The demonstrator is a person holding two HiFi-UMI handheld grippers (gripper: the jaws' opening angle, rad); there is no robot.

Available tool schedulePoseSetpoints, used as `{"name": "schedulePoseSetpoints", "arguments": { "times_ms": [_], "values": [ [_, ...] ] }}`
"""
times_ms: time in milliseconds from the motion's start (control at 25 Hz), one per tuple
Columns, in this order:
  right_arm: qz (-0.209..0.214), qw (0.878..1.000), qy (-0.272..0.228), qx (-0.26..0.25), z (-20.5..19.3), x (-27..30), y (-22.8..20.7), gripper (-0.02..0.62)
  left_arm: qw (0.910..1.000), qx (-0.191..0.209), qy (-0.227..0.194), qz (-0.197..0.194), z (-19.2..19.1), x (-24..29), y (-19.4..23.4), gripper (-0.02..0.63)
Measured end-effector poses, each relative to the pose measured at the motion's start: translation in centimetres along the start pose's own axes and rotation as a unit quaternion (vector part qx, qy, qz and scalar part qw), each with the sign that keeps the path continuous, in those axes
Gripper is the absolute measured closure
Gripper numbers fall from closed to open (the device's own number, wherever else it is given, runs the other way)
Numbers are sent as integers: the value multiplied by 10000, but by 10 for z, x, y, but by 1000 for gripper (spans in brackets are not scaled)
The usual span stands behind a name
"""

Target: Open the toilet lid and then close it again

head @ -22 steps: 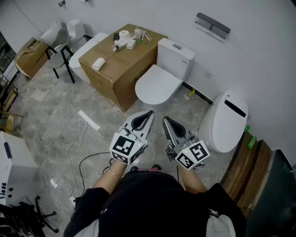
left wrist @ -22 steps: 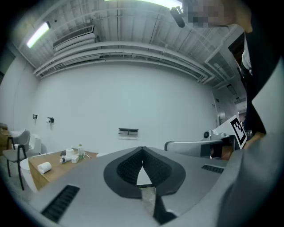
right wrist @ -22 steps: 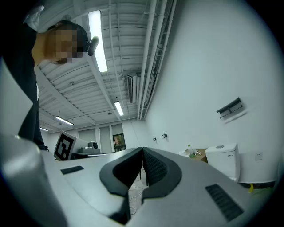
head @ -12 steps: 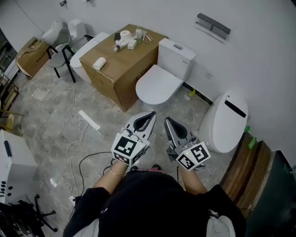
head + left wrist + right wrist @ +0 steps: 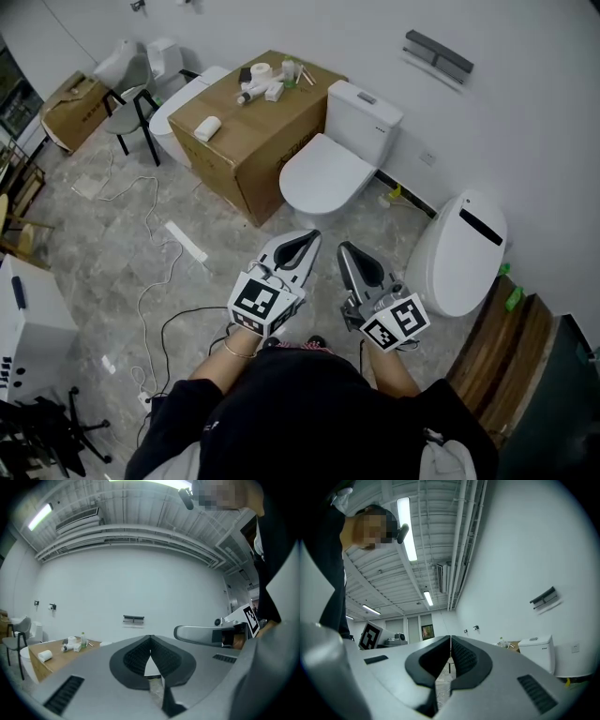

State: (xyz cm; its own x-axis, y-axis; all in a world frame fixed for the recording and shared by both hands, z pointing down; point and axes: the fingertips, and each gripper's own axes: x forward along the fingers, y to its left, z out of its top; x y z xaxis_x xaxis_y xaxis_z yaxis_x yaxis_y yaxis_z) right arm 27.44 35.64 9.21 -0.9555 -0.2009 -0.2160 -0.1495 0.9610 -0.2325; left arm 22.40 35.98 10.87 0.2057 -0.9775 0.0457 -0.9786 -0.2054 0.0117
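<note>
I could read no words or numbers anywhere. The cubes on my left hand-held gripper (image 5: 307,236) and right hand-held gripper (image 5: 343,249) bore only square patterns; the box (image 5: 281,155) print was too small.

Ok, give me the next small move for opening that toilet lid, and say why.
Probably reach forward with the right tongs, opening them toward the front edge of the toilet lid. The lid lies closed. Both the right and the left tongs are shut on nothing and held close to the person's body, well short of it.
</note>
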Motion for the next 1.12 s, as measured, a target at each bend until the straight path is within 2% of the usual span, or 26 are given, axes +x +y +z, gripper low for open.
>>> {"name": "schedulePoseSetpoints", "arguments": {
  "times_ms": [480,840,1120],
  "values": [
    [187,9998,-61,104,6,-19,-25,575,9998,40,89,164,-9,26,-23,603],
    [329,9991,35,261,-3,-30,-29,575,9991,107,142,392,-13,23,-27,603],
    [329,9992,55,221,-2,-29,-37,575,9992,29,31,388,-13,31,-23,603]
  ]
}}
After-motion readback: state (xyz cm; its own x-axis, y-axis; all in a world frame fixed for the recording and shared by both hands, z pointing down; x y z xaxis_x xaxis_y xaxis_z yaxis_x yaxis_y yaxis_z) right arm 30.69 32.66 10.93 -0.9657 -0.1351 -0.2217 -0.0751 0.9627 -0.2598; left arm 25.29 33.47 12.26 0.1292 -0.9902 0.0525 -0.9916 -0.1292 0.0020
